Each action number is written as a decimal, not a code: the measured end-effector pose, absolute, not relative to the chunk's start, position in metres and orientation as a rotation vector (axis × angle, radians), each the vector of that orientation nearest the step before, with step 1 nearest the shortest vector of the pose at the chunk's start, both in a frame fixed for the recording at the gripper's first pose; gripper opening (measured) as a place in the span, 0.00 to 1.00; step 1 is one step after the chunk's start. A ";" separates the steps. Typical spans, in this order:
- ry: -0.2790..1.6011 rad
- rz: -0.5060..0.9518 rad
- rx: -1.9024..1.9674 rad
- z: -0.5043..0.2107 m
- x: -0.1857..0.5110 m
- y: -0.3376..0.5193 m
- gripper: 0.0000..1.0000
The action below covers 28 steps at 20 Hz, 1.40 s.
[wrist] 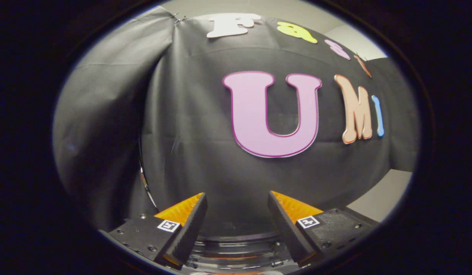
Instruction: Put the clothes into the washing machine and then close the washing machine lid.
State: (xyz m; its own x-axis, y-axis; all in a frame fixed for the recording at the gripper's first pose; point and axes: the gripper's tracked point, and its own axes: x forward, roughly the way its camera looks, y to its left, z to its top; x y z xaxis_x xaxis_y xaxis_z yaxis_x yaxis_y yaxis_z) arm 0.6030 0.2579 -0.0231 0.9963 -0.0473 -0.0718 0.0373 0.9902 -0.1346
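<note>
Directly below and between the fingertips, a dark round rim with a glossy, see-through look (236,244) curves across; it reads as the washing machine's lid or door ring, though too little of it shows to say which part, or whether it stands open or closed. A thin bright curved edge (144,179) rises from beyond the left finger and follows the same arc upward; it seems to belong to the same round part, but I cannot tell for sure. No garment can be made out near the fingers.

The gripper (237,202) has its two fingers spread well apart, with a wide gap between the tips and nothing held in it. Each finger tapers forward from a dark block that carries a small square marker (168,225).

Beyond the fingers the space ahead is open up to the black cloth wall (190,126) of the booth, which hangs as a flat backdrop straight ahead. To the left, a second panel of the cloth (102,126) folds forward at a vertical crease, so that side closes in more than the other. To the right, past the lower edge of the cloth, a pale plain surface (381,198) shows, and another pale strip (354,38) appears above the cloth's top edge.
</note>
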 end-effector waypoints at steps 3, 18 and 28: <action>0.098 -0.037 -0.109 -0.043 0.616 0.261 0.95; 0.011 -0.047 -0.128 -0.056 0.605 0.254 0.95; 0.008 -0.020 -0.133 -0.057 0.569 0.253 0.95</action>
